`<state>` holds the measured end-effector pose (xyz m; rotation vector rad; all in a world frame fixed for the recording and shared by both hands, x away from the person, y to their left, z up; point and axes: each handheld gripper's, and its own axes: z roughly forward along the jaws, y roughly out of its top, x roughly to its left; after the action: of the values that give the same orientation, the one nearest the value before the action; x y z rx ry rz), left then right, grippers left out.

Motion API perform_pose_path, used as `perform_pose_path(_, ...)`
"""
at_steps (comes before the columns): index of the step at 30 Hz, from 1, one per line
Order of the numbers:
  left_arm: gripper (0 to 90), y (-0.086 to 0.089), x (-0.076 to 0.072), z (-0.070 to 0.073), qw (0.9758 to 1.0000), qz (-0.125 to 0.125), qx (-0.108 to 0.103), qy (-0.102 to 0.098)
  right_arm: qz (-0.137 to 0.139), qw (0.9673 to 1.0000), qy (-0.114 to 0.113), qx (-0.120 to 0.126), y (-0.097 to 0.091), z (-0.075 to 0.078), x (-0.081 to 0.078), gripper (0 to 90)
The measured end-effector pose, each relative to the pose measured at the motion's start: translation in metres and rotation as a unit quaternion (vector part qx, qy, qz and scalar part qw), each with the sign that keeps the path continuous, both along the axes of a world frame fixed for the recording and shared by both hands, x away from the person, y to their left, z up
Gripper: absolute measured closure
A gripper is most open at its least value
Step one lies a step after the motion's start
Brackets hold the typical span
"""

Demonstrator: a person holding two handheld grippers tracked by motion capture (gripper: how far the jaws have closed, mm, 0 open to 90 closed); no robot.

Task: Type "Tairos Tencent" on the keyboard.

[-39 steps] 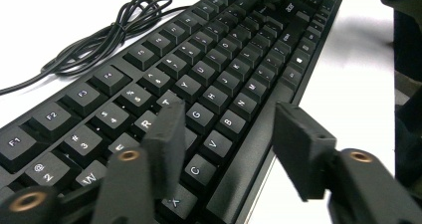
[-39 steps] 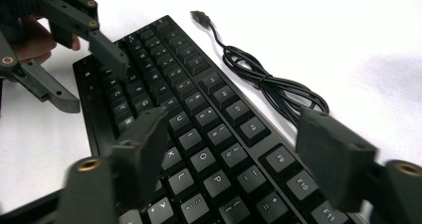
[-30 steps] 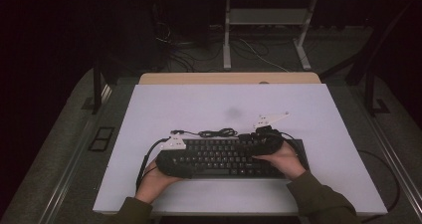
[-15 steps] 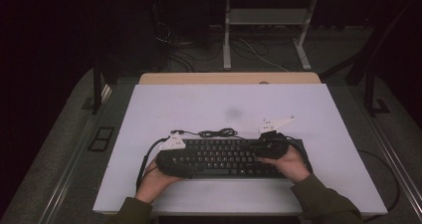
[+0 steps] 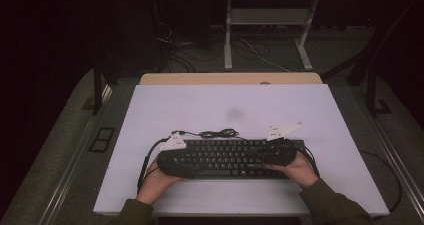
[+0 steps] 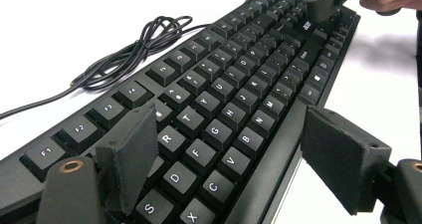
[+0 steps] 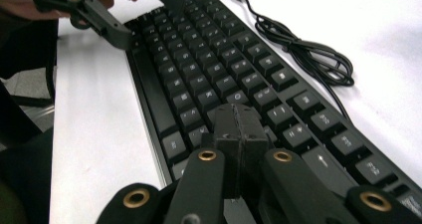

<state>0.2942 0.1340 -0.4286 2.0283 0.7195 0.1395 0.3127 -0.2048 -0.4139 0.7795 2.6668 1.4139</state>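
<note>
Your left gripper has just been opening, jaws straddling the keyboard near the table's front edge, while your right gripper, pads closed empty, hovers above its keys.

A white table stands before a metal stand.
</note>
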Motion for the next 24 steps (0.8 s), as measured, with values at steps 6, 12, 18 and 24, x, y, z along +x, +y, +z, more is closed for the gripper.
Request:
perform_pose_path(6,21.5,0.0,0.002,-0.001,1.0,0.002,0.001,0.001,0.01,0.9999,0.002,-0.011,-0.002,-0.005,-0.004,89.4)
perform_pose_path(12,21.7,0.001,0.003,-0.001,1.0,0.003,-0.001,-0.002,0.019,0.9997,0.007,-0.017,-0.002,-0.008,-0.006,89.3)
perform_pose_path(18,21.7,0.0,0.002,-0.002,1.0,0.004,0.0,-0.001,0.027,0.9989,0.011,-0.038,0.002,-0.014,-0.008,89.4)
perform_pose_path(24,21.8,0.0,0.002,-0.002,1.0,0.004,0.001,0.0,0.026,0.998,0.008,-0.058,0.005,-0.018,-0.008,89.4)
